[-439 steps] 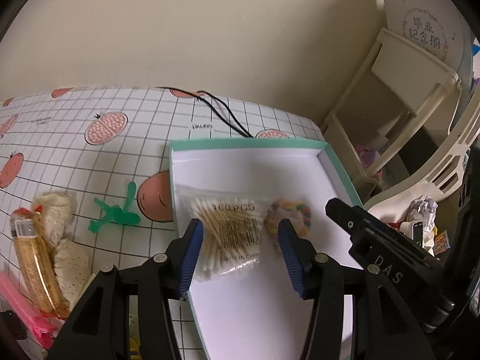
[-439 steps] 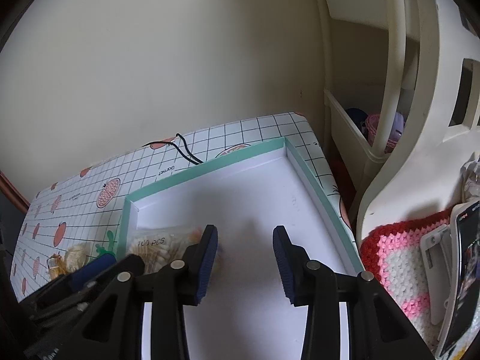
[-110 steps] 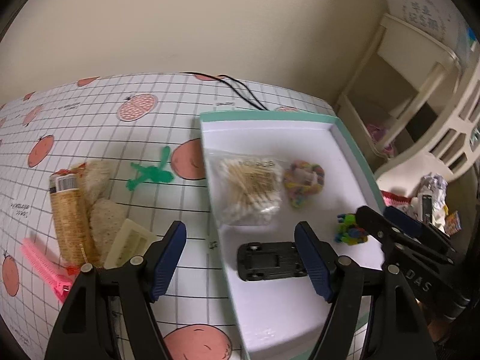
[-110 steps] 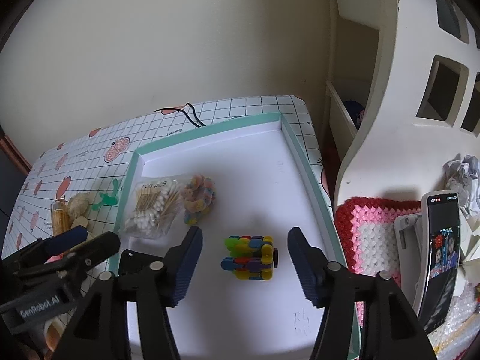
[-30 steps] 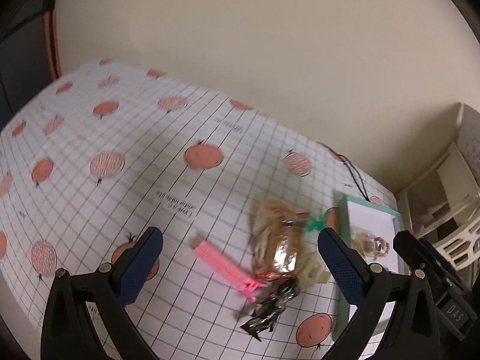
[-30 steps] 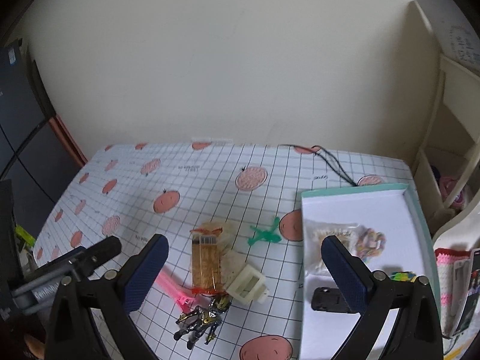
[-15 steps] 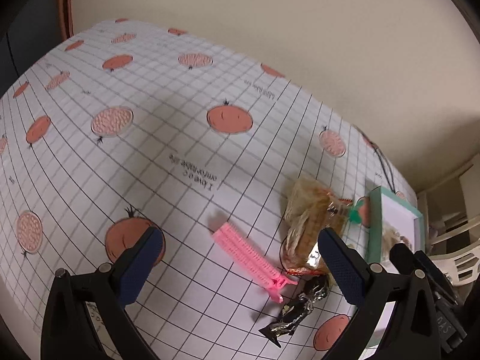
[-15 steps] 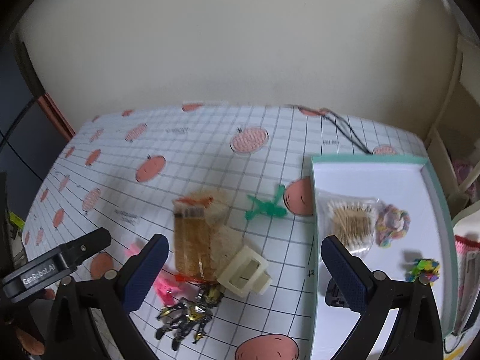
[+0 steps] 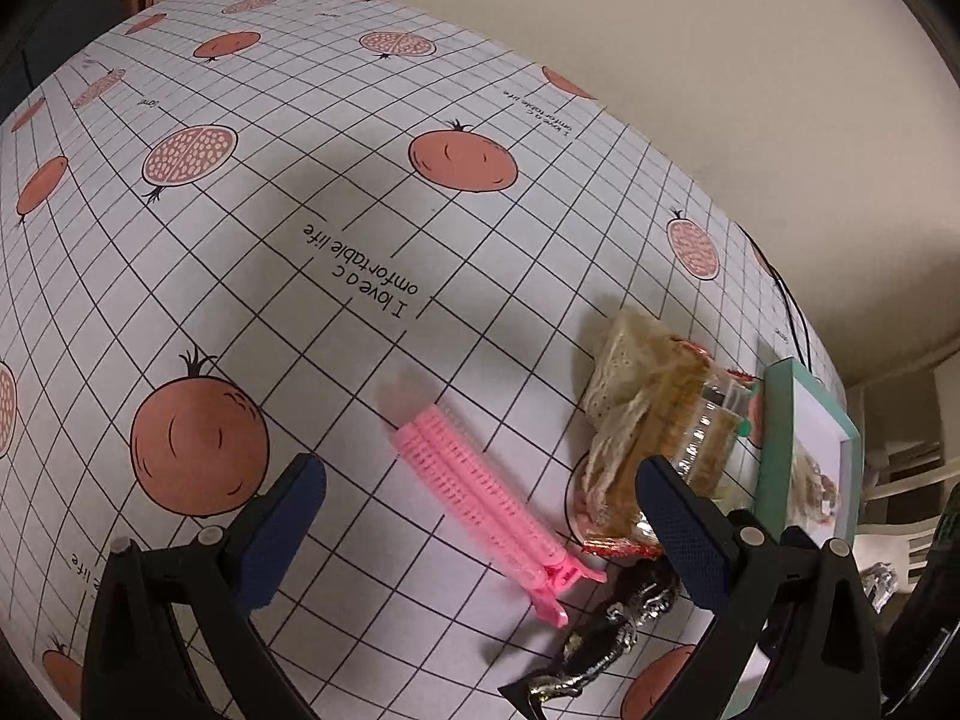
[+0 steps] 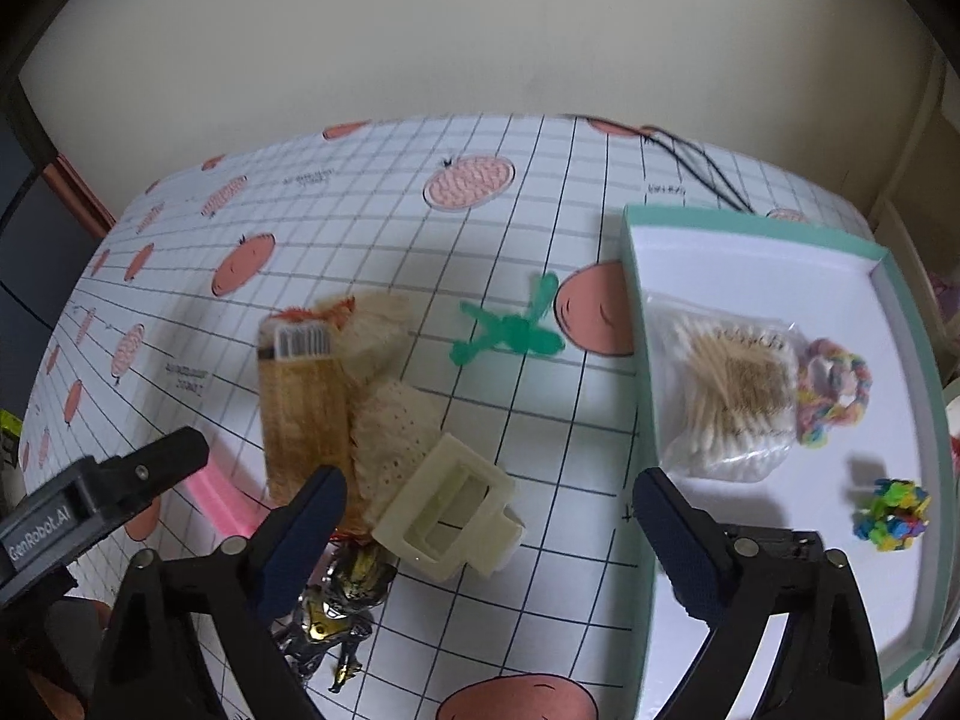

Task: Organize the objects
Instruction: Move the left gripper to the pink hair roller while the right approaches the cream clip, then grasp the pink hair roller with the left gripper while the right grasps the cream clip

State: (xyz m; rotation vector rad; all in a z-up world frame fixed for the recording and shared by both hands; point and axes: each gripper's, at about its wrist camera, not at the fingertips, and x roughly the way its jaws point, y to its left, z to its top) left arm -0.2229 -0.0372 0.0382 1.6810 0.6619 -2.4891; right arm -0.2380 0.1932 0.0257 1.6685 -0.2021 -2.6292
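Two grippers, both spread wide and holding nothing: left gripper (image 9: pixel 480 519) poised over one pink hair clip (image 9: pixel 489 495); right gripper (image 10: pixel 489 531) poised over one cream clip (image 10: pixel 447 507). Loose on the tablecloth (image 10: pixel 372 222): one cracker packet (image 10: pixel 300 405), two beige lace socks (image 10: pixel 393 441), one green plastic figure (image 10: pixel 510 330), one black-and-gold robot toy (image 10: pixel 336 612). One teal-rimmed tray (image 10: pixel 750 222) at right, white inside, containing one bag of cotton swabs (image 10: pixel 729 393), one rainbow braided ring (image 10: pixel 834 393), one multicoloured block toy (image 10: pixel 894 513), and one dark object, mostly hidden behind the right finger. White grid cloth printed with pomegranates; two black cords (image 10: pixel 699 165) near the beige wall (image 10: pixel 480 30).
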